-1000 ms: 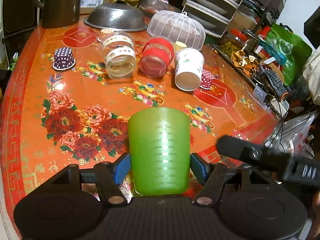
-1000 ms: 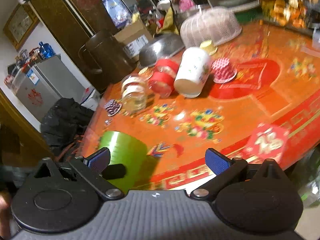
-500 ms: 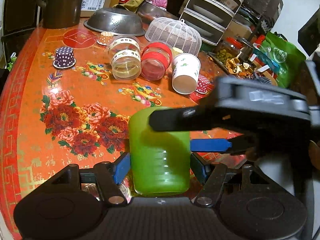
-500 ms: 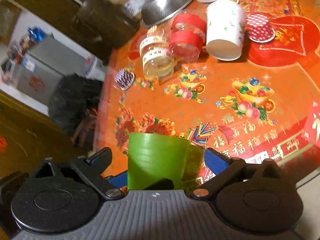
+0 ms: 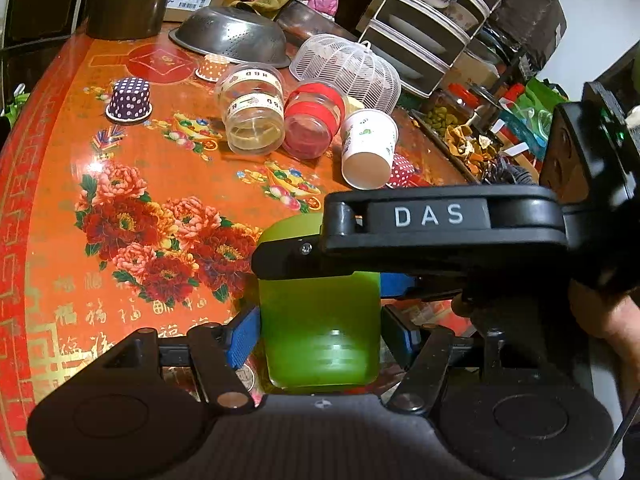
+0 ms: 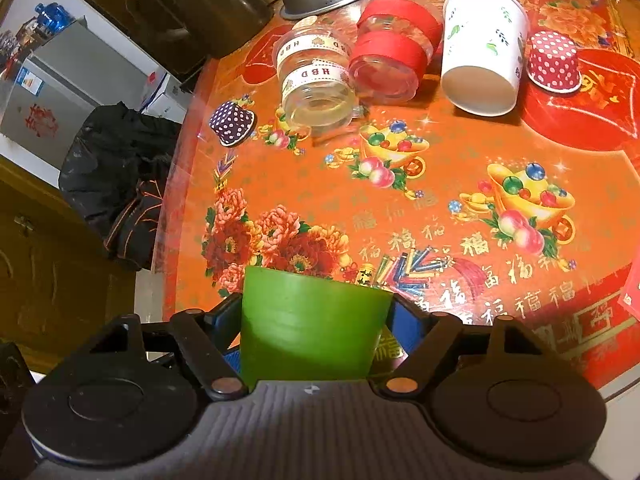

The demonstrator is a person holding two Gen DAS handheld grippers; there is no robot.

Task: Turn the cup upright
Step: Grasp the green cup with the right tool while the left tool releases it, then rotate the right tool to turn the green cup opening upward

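Both grippers close on the same green cup [image 5: 320, 332] near the front edge of the table [image 5: 60, 200]. From the left wrist view, the left gripper [image 5: 320, 336] has a blue pad pressed against each side of the cup, low on its wall. The right gripper [image 5: 400, 240] reaches in from the right across the upper part of the cup; its black finger marked "DAS" lies over the cup's front, and a blue pad shows behind it on the cup's right side. A bare hand [image 5: 600, 312] holds that gripper at the right edge.

From the right wrist view, the right gripper [image 6: 316, 320] has its two fingers tight against the cup [image 6: 312, 332], one on either side, with the cup's flat end pointing away from the camera. Whether the cup touches the table or is held just above it cannot be told.

Farther back on the orange flowered cloth lie a clear jar [image 5: 250, 114], a jar with red bands [image 5: 312, 124] and a white paper cup [image 5: 368, 148], all on their sides in a row and touching or nearly so. A purple dotted cupcake case [image 5: 130, 98] stands mouth down to the left, well apart. A red dotted one [image 6: 554, 60] stands just beside the paper cup. Behind them are a metal colander [image 5: 232, 36] and a white mesh cover [image 5: 348, 70].
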